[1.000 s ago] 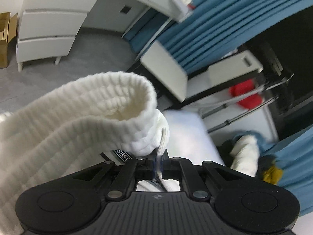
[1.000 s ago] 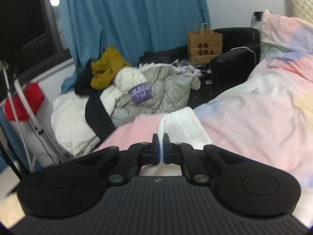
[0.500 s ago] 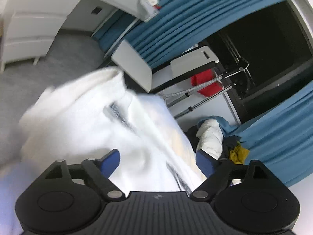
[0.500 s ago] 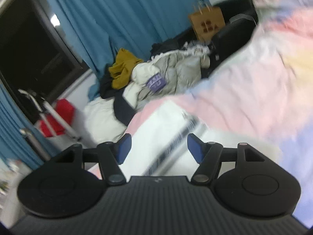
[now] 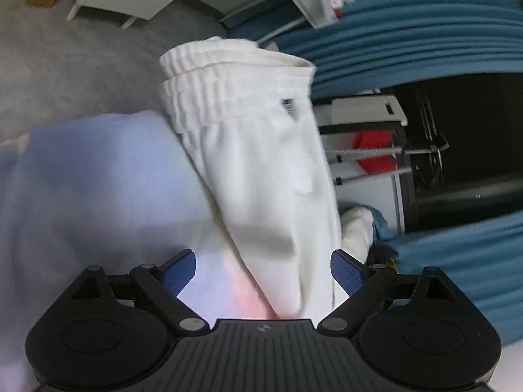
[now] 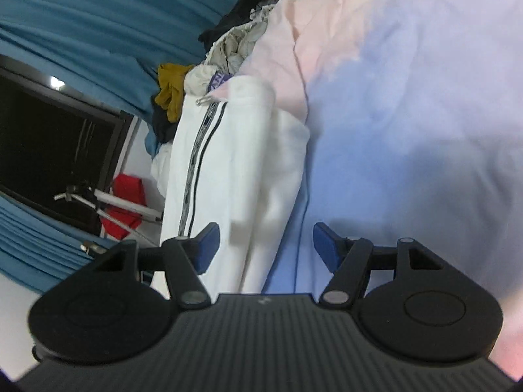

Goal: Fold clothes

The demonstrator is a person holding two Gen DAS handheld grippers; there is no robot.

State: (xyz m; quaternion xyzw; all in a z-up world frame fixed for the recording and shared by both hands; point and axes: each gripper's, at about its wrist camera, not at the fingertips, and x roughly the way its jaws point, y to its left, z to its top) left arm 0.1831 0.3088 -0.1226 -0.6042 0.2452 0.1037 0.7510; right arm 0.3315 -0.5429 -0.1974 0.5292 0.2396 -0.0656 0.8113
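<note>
White trousers (image 5: 261, 170) blurred, lower end hidden

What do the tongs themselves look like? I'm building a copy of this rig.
Both match: the left tongs and right tongs have a ribbed black body, two round black side discs, black linkage arms with silver rivets, and blue-padded fingers. No cables, sleeves or hands show.

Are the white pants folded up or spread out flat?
Folded lengthwise: the white pants lie as a narrow strip on the bedspread, and the ribbed waistband shows stacked layers.
</note>
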